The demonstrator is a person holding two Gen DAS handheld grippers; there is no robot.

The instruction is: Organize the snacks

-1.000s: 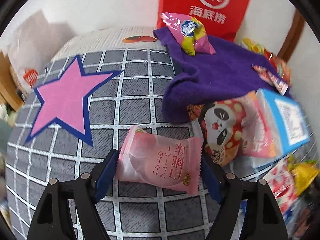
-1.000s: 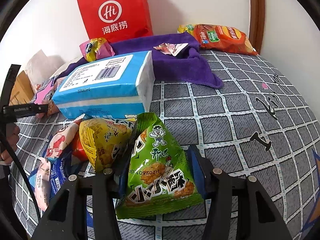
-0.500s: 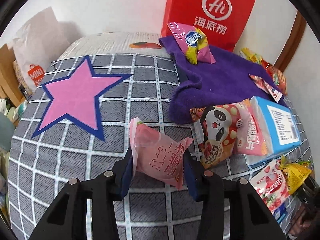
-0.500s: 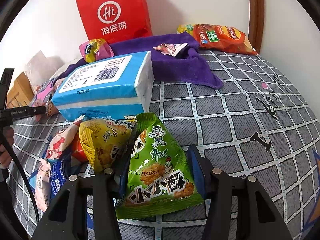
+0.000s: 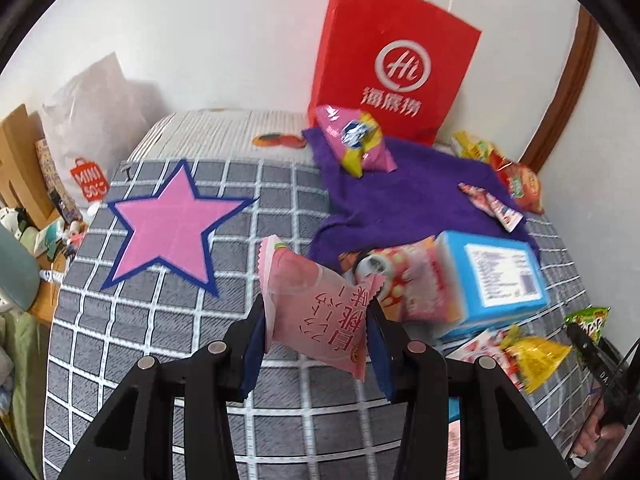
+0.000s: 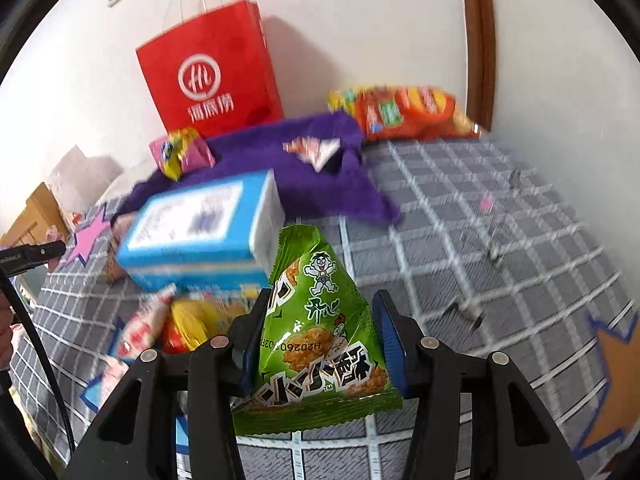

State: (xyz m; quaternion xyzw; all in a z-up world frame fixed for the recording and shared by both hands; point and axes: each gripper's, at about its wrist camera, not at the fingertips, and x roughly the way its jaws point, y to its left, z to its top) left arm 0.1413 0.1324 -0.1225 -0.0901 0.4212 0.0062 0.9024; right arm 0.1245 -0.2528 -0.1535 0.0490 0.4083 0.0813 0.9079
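Observation:
My left gripper is shut on a pink peach snack packet and holds it above the grey checked bed cover. My right gripper is shut on a green triangular snack bag, lifted off the cover. A purple towel lies at the back with a pink-yellow bag and a small red-white packet on it. A red paper bag stands against the wall; it also shows in the right wrist view.
A blue box lies beside a pink panda bag. Yellow and red-white packets lie to the right. An orange chip bag lies by the wall. A pink star marks the cover. Bags and clutter stand past the left edge.
Both grippers have risen with their packets. The left closed on the pink packet and lifted it; the right lifted the green bag off the cover, with the view blurred by motion.

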